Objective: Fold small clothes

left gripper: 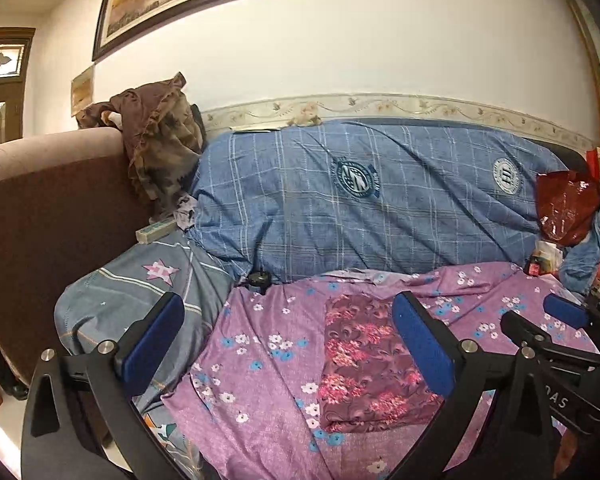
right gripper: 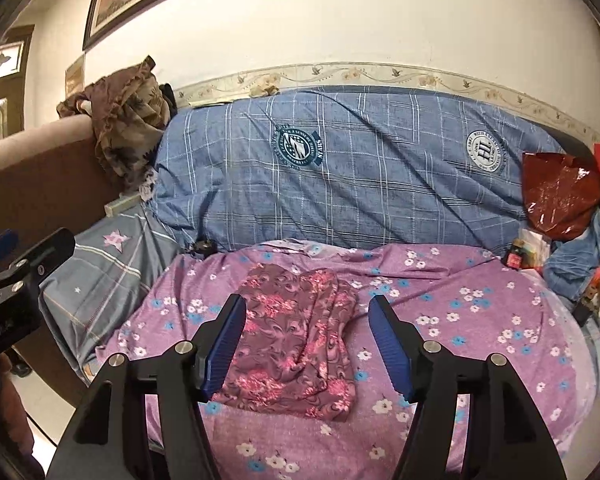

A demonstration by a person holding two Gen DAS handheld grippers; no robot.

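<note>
A small maroon garment with pink flowers (left gripper: 370,360) lies folded on the purple flowered bedsheet (left gripper: 260,360). In the right wrist view the garment (right gripper: 296,340) lies just beyond and between my fingers. My left gripper (left gripper: 296,352) is open and empty, above the sheet, with the garment near its right finger. My right gripper (right gripper: 308,348) is open and empty, hovering over the garment's near part. The right gripper also shows at the right of the left wrist view (left gripper: 556,328). The left gripper shows at the left edge of the right wrist view (right gripper: 16,264).
A blue checked quilt (left gripper: 360,200) lies along the wall behind the sheet. A grey pillow with a star (left gripper: 140,292) lies left. A brown headboard (left gripper: 40,220) carries brown cloth (left gripper: 160,140). A red plastic bag (left gripper: 564,208) and clutter sit right.
</note>
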